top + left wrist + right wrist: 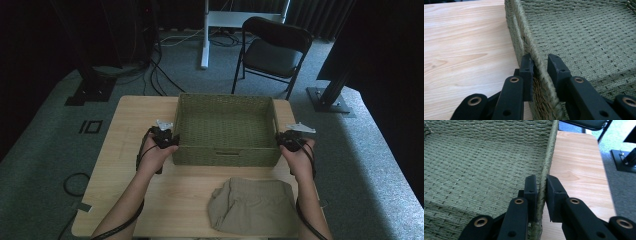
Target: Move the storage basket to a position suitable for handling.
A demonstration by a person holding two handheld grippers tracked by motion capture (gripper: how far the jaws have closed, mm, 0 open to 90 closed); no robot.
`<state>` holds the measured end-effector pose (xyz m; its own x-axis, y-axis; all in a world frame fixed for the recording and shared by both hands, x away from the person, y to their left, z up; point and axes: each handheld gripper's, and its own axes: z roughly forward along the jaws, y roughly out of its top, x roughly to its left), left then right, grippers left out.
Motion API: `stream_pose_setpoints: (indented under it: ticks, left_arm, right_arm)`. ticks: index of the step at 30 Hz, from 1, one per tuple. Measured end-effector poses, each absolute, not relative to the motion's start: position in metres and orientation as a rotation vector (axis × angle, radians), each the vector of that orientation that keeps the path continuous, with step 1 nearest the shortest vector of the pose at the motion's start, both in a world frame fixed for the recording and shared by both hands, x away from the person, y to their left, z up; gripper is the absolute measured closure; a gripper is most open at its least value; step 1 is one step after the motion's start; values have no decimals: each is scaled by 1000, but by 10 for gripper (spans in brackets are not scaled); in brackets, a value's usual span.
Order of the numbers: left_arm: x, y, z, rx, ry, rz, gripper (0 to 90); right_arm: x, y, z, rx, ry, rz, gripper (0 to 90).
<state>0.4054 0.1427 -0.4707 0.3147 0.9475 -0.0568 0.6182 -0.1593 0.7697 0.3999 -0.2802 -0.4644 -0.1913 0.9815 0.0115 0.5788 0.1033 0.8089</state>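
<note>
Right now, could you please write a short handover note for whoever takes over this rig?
Left gripper: shut on the left rim of the woven basket.
Right gripper: shut on the basket's right rim.
The basket sits on the table, nothing in it. The folded khaki garment lies in front of it, nearer the person.
Done: both rims gripped.
Left: probably place the basket, then load the garment.

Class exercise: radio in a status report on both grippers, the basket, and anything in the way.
Left gripper shut on basket left wall; right gripper shut on right wall. Basket empty, on table. Folded khaki garment lies near its front side.
</note>
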Motion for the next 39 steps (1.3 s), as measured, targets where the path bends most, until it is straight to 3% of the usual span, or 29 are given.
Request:
stream_pose_setpoints:
  ticks: [25, 37, 39]
  left_arm:
    - [415, 87, -471, 1915, 1314, 559, 735]
    - [416, 87, -471, 1935, 1282, 541, 696]
    - [417, 88, -471, 1932, 1273, 535, 662]
  right_arm:
    - [397, -337, -466, 1615, 1756, 924, 808]
    - [401, -339, -465, 1636, 1763, 915, 817]
    - [401, -339, -462, 1644, 1757, 922, 781]
